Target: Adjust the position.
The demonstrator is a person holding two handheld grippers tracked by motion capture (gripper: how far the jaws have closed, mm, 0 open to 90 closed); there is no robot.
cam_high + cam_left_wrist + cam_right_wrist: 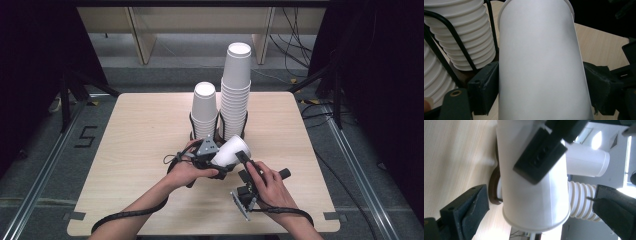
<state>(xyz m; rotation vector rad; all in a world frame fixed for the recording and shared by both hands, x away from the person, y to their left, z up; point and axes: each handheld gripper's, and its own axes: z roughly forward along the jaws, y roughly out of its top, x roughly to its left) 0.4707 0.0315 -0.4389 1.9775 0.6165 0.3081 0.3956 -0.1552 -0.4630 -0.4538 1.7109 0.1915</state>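
Note:
A white paper cup point(231, 151) lies tilted above the table in front of two cup stacks. My left gripper point(220, 162) is shut on it; in the left gripper view both jaws press the sides of the cup point(541, 65). My right gripper point(257, 167) stands open around the same cup's rim end. In the right gripper view the cup point(534, 202) sits between my right gripper's point(540, 212) wide jaws, with a gap on each side. One left gripper finger point(541, 155) crosses the cup.
A short cup stack point(205, 110) and a tall cup stack point(236, 90) stand upside down in a black wire holder point(192, 125) at the middle back of the wooden table point(140, 150). Their ribbed rims point(466, 37) lie close to the held cup.

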